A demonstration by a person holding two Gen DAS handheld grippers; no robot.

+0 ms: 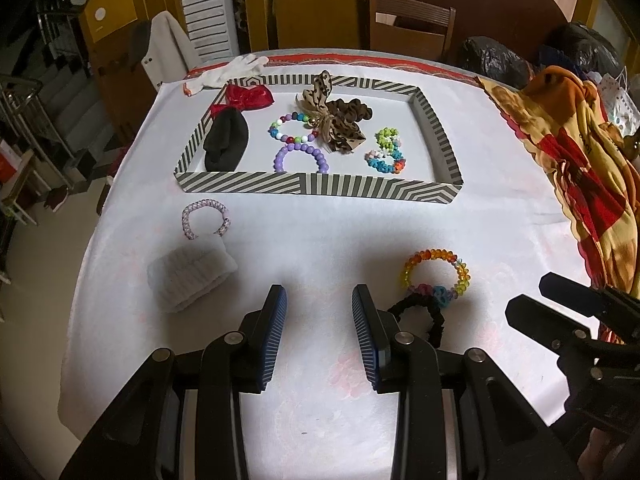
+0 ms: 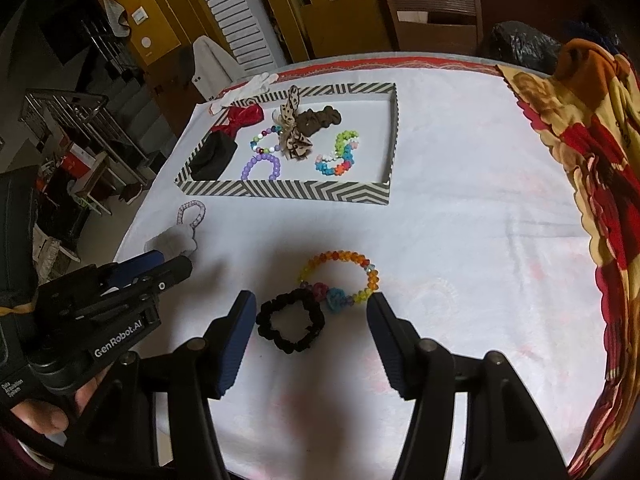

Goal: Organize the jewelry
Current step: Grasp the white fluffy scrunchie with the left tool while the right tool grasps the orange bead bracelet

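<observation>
White-clothed worktop, striped tray beyond: right hand-held gripper apart around soft, light black scrunchie touching rigid-beaded bracelet; pinch scrunchie's band; left hand-held gripper apart, empty.

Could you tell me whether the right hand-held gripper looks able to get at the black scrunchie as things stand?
Probably yes: the right hand-held gripper is open, the black scrunchie lies just ahead between its fingers, though the beaded bracelet touches it.

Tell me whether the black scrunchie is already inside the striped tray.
No, the black scrunchie lies on the white tablecloth, well outside the striped tray.
</observation>
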